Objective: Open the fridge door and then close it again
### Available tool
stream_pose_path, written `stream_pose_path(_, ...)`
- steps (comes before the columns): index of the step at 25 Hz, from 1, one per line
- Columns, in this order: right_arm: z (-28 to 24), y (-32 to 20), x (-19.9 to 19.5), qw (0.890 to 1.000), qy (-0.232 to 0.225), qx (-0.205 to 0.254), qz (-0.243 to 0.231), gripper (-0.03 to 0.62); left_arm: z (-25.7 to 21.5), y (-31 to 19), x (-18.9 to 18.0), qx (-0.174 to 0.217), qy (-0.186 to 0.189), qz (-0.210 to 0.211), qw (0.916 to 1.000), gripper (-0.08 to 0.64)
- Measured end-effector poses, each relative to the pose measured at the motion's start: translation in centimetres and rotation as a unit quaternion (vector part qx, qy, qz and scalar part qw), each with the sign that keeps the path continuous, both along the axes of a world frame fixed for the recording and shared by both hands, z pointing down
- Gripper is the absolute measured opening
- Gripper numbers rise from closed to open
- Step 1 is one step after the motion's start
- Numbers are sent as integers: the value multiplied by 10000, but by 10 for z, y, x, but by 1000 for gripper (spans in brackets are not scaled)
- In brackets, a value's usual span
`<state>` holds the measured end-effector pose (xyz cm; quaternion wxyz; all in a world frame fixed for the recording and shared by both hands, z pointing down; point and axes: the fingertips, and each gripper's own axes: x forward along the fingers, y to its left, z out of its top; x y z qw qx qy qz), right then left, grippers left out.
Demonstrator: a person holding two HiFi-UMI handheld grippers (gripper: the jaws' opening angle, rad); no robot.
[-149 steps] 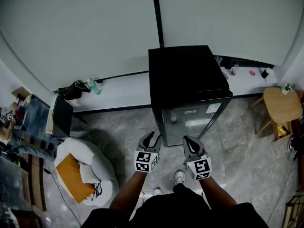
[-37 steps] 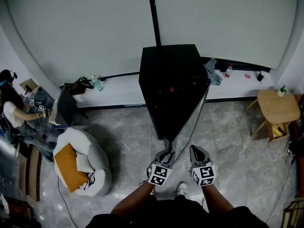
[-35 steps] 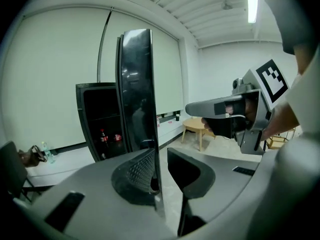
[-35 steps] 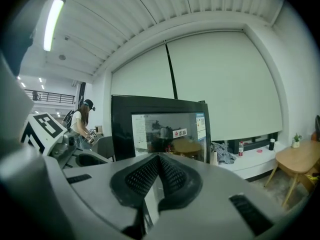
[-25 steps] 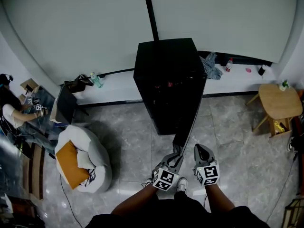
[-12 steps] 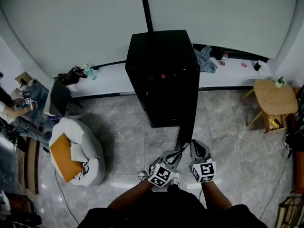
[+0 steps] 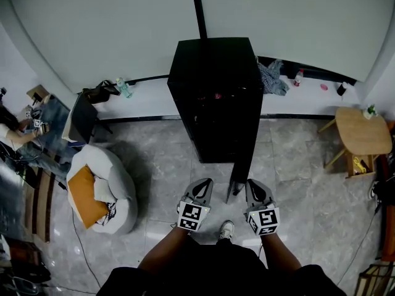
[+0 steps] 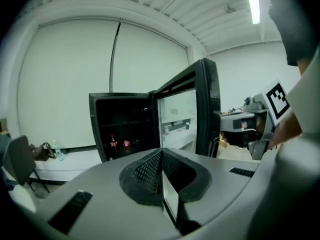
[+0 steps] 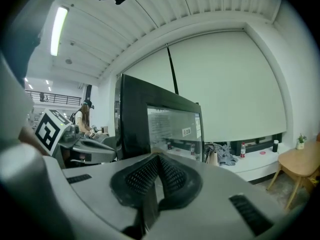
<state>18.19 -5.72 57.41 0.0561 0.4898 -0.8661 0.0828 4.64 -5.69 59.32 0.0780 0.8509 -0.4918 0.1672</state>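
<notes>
The black fridge [image 7: 213,91] stands against the white wall with its glass door [image 7: 239,171] swung out edge-on toward me. My left gripper [image 7: 204,186] hangs left of the door's free edge and apart from it. Its jaws have just been closing and are shut with nothing between them. In the left gripper view the left gripper [image 8: 162,156] faces the dark fridge interior [image 8: 125,129] and the open door [image 8: 200,114]. My right gripper [image 7: 255,189] is just right of the door edge, shut and empty. The right gripper [image 9: 157,161] looks at the door [image 9: 150,129] from its outer side.
A white beanbag [image 7: 117,190] with an orange cushion lies on the floor to the left. A wooden stool [image 7: 364,134] stands at the right. A low white ledge [image 7: 154,106] along the wall carries a bottle [image 7: 122,88] and crumpled clothes [image 7: 271,79]. A dark chair [image 7: 77,125] stands left.
My left gripper has come off the door's edge and moved left, closing as it went. The door stays wide open. My right gripper has hardly moved.
</notes>
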Motion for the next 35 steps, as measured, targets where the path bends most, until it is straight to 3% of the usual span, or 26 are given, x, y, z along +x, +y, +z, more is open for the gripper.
stream_pose_path(8, -5, 0, 1, 9997, -47, 134, -186, 9, -23, -10, -24, 235, 84, -602, 9979, 21)
stream_pose_path(11, -5, 0, -2, 9996, -28, 95, -279, 9, -21, -8, -27, 115, 134, -708, 9973, 21)
stream_pose_path(15, -1, -2, -8, 9994, 4, 28, -356, 9, -14, -8, -31, -119, 165, -715, 9972, 21)
stream_pose_path(29, -4, -4, -27, 9977, 111, -46, -661, 9, -18, -36, -56, -168, 264, -790, 9964, 21)
stream_pose_path(35, -5, -9, -40, 9973, 130, -25, -728, 9, -23, -40, -59, -228, 345, -621, 9972, 23)
